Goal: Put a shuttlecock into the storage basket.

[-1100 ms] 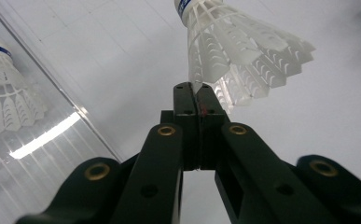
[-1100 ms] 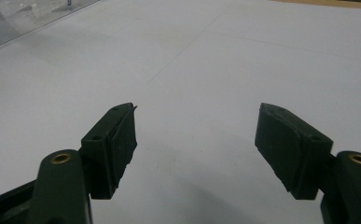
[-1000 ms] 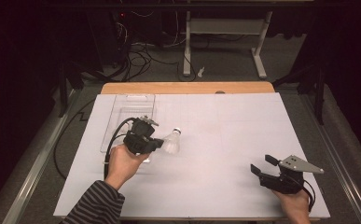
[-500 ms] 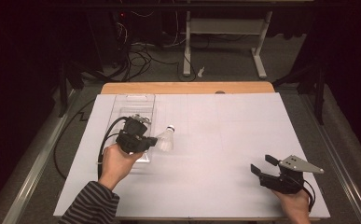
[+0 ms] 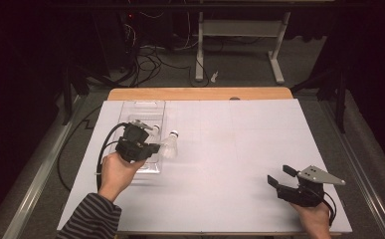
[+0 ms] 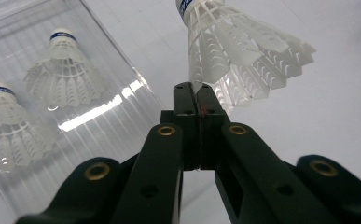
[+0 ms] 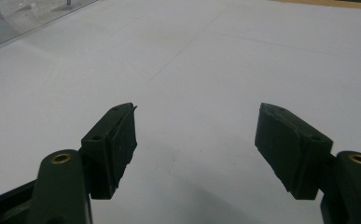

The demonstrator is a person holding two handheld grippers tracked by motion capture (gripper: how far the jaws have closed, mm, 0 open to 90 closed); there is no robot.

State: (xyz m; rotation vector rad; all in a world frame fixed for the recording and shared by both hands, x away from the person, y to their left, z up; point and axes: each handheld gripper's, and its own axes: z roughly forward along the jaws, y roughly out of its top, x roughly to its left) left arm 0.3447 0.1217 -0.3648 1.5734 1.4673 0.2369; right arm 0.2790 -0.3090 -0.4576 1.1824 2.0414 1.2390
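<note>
While my left claw [image 6: 197, 100] was clenched, its two black jaws pressed flat together, it pinched the edge of a white shuttlecock's [image 6: 234, 51] skirt right at their tips. Seen along those jaws, the shuttlecock rose toward twelve o'clock and fanned out to two o'clock, with its blue-banded cork at the top edge of the left gripper view. From the high view, my left claw [image 5: 152, 147] sat at about nine o'clock on the table, and the shuttlecock [image 5: 169, 145] stuck out of it toward three o'clock, cork tilted up and away from me, beside the right edge of a clear plastic tray [image 5: 141, 107]. That tray [image 6: 10, 14] lay at ten o'clock from my jaws, and two more shuttlecocks lay in it: one shuttlecock [image 6: 62, 70] nearer the jaws, another shuttlecock [image 6: 5, 123] at nine o'clock by the frame's edge, both with blue-banded corks. My left hand [image 5: 115, 172] and striped sleeve [image 5: 90, 219] came in from six o'clock. Well apart, at about four o'clock on the white table [image 5: 240, 149], my right claw [image 5: 279, 175] rested released, its jaws standing wide with bare tabletop between them [image 7: 197, 135].
</note>
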